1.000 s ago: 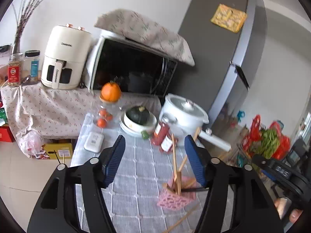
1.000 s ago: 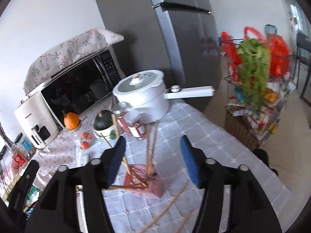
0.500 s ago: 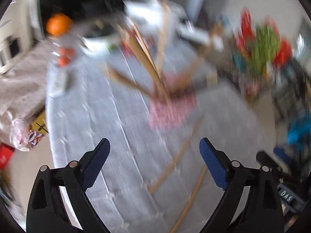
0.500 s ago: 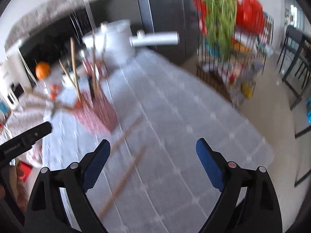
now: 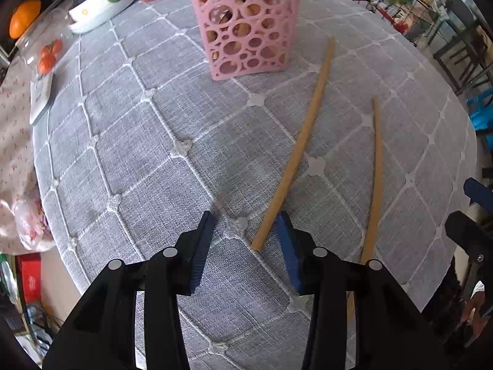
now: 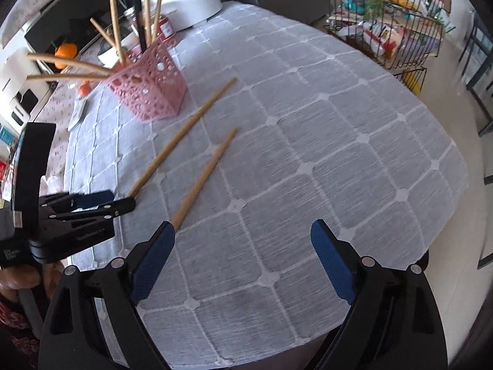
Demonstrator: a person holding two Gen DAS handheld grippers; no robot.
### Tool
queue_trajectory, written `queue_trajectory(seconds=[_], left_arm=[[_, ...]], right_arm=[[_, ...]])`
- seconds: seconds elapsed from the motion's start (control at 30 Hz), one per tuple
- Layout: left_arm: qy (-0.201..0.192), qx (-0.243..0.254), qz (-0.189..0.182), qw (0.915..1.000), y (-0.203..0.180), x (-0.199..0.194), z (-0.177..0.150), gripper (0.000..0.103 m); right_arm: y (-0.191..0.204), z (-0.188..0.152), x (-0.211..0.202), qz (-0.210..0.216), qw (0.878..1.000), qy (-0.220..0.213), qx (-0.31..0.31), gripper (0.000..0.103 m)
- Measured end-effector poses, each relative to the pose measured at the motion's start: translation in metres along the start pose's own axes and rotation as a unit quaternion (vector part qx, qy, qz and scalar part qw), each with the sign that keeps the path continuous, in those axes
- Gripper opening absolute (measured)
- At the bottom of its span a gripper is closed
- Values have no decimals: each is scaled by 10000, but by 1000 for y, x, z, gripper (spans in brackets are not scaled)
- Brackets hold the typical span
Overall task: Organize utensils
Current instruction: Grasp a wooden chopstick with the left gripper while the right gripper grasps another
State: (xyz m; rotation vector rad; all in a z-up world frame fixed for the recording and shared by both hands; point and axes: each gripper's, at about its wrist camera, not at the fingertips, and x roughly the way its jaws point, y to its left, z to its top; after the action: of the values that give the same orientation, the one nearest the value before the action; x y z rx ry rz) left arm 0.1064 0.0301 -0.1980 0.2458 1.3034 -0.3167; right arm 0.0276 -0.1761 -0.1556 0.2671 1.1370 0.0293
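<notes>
progress partial: several wooden chopsticks (image 6: 115,15) are already stood in the pink perforated plastic basket (image 5: 246,21); two long wooden chopsticks (image 5: 295,154) are left on the grey quilted tabletop (image 5: 138,141). left hand-held gripper (image 5: 245,240) is closing around one's near end, not yet pinched; right hand-held gripper (image 6: 243,262) is held wide, empty.

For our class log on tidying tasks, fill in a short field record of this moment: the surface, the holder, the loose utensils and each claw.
surface: table under a grey quilted cloth
holder: pink perforated basket, chopsticks standing in it
loose utensils: two wooden chopsticks lying flat, near chopstick, far chopstick
left claw: closing, near chopstick's end between its jaws, not yet gripped
right claw: open, empty, above the cloth
</notes>
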Motion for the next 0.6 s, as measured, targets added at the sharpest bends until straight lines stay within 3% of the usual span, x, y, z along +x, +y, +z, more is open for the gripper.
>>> queue_trajectory(seconds=[0.13, 0.27, 0.47, 0.6], left_arm=[[-88, 284, 225, 9993, -8, -3, -8, 13], [-297, 665, -61, 9973, -19, -22, -18, 7], [-1414, 969, -227, 9849, -33, -98, -27, 6], [-2286, 838, -313, 9694, -30, -154, -33, 6]], right_arm=[[4, 0, 8, -130, 9999, 38, -14, 87], [-4, 16, 20, -173, 9994, 115, 266, 87], [-17, 46, 40, -160, 9964, 196, 805, 87], [-18, 62, 58, -57, 9934, 398, 1072, 81]])
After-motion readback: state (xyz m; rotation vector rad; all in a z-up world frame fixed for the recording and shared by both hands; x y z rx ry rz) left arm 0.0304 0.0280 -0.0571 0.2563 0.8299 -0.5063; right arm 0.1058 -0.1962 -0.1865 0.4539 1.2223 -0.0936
